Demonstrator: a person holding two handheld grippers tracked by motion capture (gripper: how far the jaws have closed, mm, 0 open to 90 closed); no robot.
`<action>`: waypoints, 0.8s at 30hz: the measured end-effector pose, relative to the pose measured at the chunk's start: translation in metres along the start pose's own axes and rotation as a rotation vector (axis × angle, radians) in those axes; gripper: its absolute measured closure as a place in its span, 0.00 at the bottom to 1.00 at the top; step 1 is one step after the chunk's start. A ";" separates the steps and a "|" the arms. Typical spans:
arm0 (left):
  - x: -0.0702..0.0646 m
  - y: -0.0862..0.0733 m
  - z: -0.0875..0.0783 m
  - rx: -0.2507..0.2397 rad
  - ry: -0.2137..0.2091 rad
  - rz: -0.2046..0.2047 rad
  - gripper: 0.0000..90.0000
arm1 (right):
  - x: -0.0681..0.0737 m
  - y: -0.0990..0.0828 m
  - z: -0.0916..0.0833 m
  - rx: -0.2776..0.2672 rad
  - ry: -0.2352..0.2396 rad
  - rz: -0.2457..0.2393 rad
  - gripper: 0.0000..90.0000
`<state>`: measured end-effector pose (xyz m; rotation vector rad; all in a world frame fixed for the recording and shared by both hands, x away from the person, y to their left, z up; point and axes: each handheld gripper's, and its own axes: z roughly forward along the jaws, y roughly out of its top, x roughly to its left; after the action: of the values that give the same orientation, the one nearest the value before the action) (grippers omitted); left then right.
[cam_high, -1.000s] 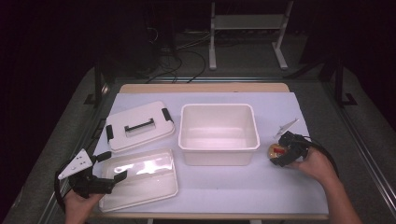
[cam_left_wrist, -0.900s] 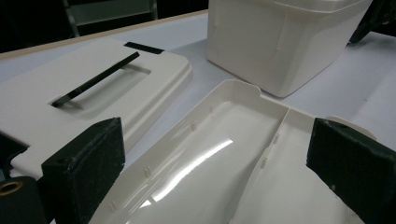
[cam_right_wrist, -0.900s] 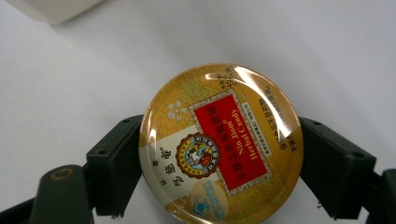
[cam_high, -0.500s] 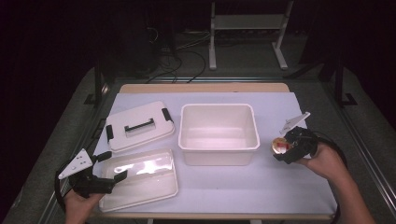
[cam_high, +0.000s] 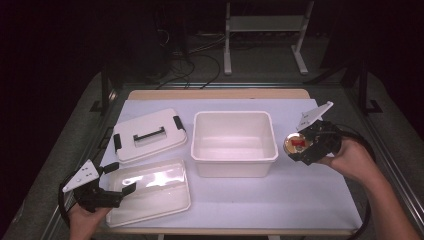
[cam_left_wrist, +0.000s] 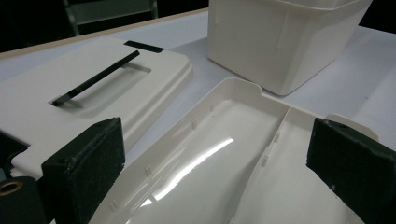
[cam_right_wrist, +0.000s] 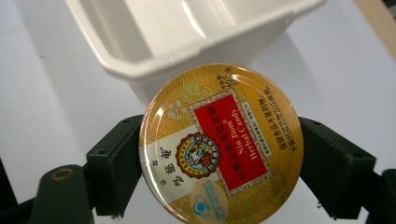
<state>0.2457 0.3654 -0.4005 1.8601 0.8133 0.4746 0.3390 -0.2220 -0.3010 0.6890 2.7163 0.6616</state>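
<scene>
While the desk (cam_high: 240, 200) lay under its pale cover, the largest thing on it was the white tub (cam_high: 234, 142), standing upright and open at about the middle. To the left of the tub rested a white lid (cam_high: 149, 135) with a black handle and black clips at its ends, lying flat. Just in front of that lid, nearer the person, sat a shallow clear tray (cam_high: 150, 195), glossy inside and divided by a low rib, as the left gripper view showed it (cam_left_wrist: 210, 158).

At the near left corner of the desk the left claw (cam_high: 120, 190) hovered at the tray's left end. Its jaws stood wide apart with nothing gripped between them; in the left gripper view the tray lay beyond and between the two black pads (cam_left_wrist: 88, 163), untouched.

On the right, just beside the tub's right wall and lifted off the desk, the right claw (cam_high: 300, 145) was closed on a round gold candy tin (cam_high: 296, 144). In the right gripper view the tin (cam_right_wrist: 222, 144) was pinched at its edges by both pads, its red and gold printed face turned to the camera, with the tub's rim (cam_right_wrist: 154, 60) beyond it.
</scene>
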 end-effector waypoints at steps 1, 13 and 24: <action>0.000 0.000 0.000 0.000 0.000 0.000 0.04 | 0.000 0.004 -0.003 -0.002 -0.001 -0.008 0.22; 0.002 -0.002 -0.004 -0.002 0.005 0.001 0.04 | 0.002 0.045 -0.030 -0.027 0.000 -0.081 0.22; 0.003 -0.001 -0.003 -0.006 0.001 -0.001 0.04 | 0.009 0.073 -0.031 -0.023 0.021 -0.137 0.22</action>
<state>0.2453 0.3703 -0.4004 1.8540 0.8123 0.4771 0.3481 -0.1717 -0.2401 0.4875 2.7403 0.6685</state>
